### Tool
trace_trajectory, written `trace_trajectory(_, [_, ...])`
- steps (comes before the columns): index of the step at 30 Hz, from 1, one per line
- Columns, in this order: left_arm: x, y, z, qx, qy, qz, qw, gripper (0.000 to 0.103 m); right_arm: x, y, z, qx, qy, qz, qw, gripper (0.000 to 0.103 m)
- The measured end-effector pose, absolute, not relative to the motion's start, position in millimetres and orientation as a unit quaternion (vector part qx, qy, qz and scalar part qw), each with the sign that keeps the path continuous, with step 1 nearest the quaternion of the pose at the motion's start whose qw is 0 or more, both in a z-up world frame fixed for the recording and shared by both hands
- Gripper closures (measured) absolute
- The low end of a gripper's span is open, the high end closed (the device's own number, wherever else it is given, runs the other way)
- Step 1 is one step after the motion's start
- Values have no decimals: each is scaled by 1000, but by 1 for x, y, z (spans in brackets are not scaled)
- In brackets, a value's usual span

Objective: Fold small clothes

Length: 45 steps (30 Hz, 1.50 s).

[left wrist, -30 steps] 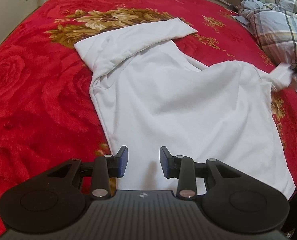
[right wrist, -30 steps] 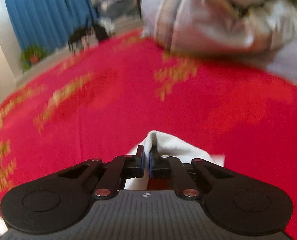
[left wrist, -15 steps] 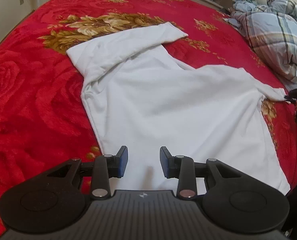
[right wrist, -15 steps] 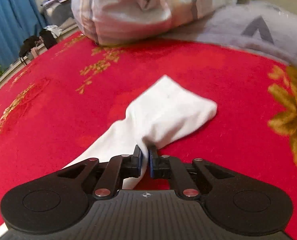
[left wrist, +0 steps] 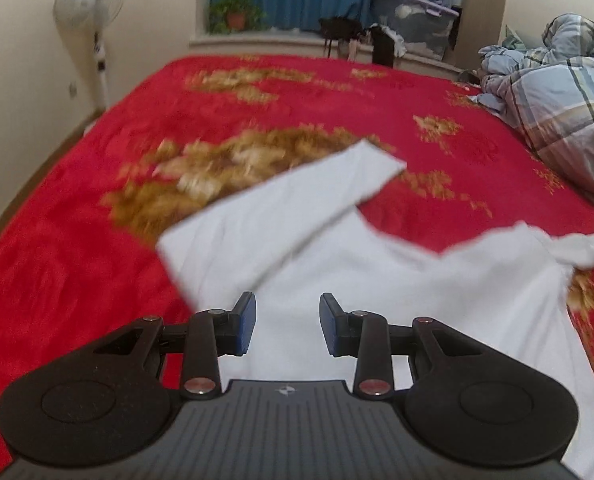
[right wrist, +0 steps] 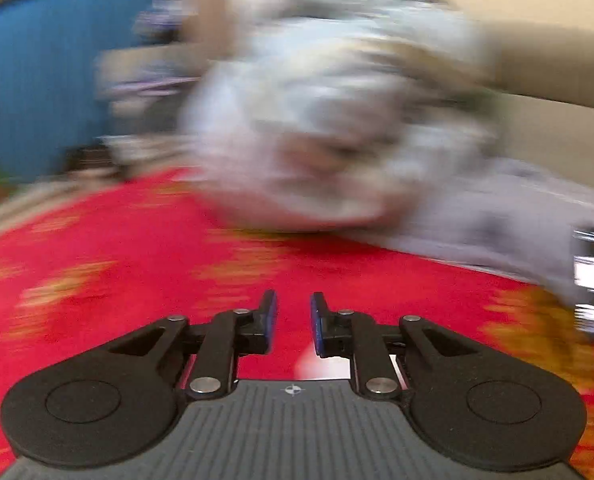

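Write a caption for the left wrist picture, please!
Open left gripper above a white shirt spread on a red blanket.

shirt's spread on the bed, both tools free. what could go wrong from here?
1. The right sleeve lies bunched at the white shirt's edge; folding now may trap the wrinkle.
2. The right tool, jaws just opened and empty, sees only blur, so regrasping may miss.
3. The left tool hovers open over cloth, and could snag it.

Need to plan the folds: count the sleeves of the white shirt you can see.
2. One sleeve lies folded across the white shirt, pointing up and right over the red blanket. The other sleeve sticks out bunched at the shirt's right edge.
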<state>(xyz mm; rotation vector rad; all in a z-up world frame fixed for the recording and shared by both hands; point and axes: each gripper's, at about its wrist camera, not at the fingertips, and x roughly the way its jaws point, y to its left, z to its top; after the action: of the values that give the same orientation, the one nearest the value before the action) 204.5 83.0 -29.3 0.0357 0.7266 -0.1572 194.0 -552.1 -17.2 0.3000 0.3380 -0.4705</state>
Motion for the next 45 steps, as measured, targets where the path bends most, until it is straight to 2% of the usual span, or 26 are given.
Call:
trace_trajectory(2, [238,61,-28,26,342,-82,936,54,203,-511,-15,170,186,-114,961,74])
trace_trajectory(6, [314,8,-39,38,336,-98,936,47,225,-441,-34,167,252,51,952,67])
trace_trajectory(8, [351,-19,-52,52,347,-99,931,39,235,-409,-50,141,288,97,942,65])
trace_trajectory(15, [440,-84,-115,118,412,-80,900,38,260,-376,-91,114,362,114,918,63])
trace_trajectory(16, [443,-83,-122,129,414,-78,898,40,257,-374,-93,115,366,112,916,63])
trace_trajectory(18, [453,-73,-124,133,414,-85,896,73,262,-369,-97,106,372,117,915,63])
trace_trajectory(19, [458,-64,-119,133,417,-83,895,96,265,-368,-99,98,374,120,915,63])
trace_trajectory(21, [458,-31,-99,119,405,-59,905,96,262,-366,-100,87,380,124,913,63])
trace_trajectory(25, [416,85,-43,61,349,25,935,97,264,-362,-106,68,385,130,911,63])
trace_trajectory(29, [329,232,-10,-14,311,174,934,97,265,-359,-105,54,382,133,913,62])
trace_trajectory(32, [250,334,-9,-90,304,321,892,97,265,-357,-102,50,379,130,915,62])
trace_trajectory(35, [189,405,-27,-183,312,403,841,92,263,-355,-101,43,376,127,917,62])
trace_trajectory(36, [174,420,-35,-204,321,437,815,85,262,-354,-100,38,375,125,918,62])
trace_trajectory(37, [162,432,-42,-230,327,471,786,66,260,-354,-100,35,373,123,919,62])
trace_trajectory(38, [154,438,-46,-254,327,486,769,61,259,-354,-100,34,374,119,919,61])
trace_trajectory(40, [152,433,-46,-288,324,469,769,61,257,-356,-98,38,375,111,920,61])
trace_trajectory(43, [181,386,-27,-241,309,375,841,60,257,-358,-95,40,371,101,922,61])
trace_trajectory(45, [211,338,-17,-205,305,267,891,51,258,-360,-93,47,371,94,923,61])
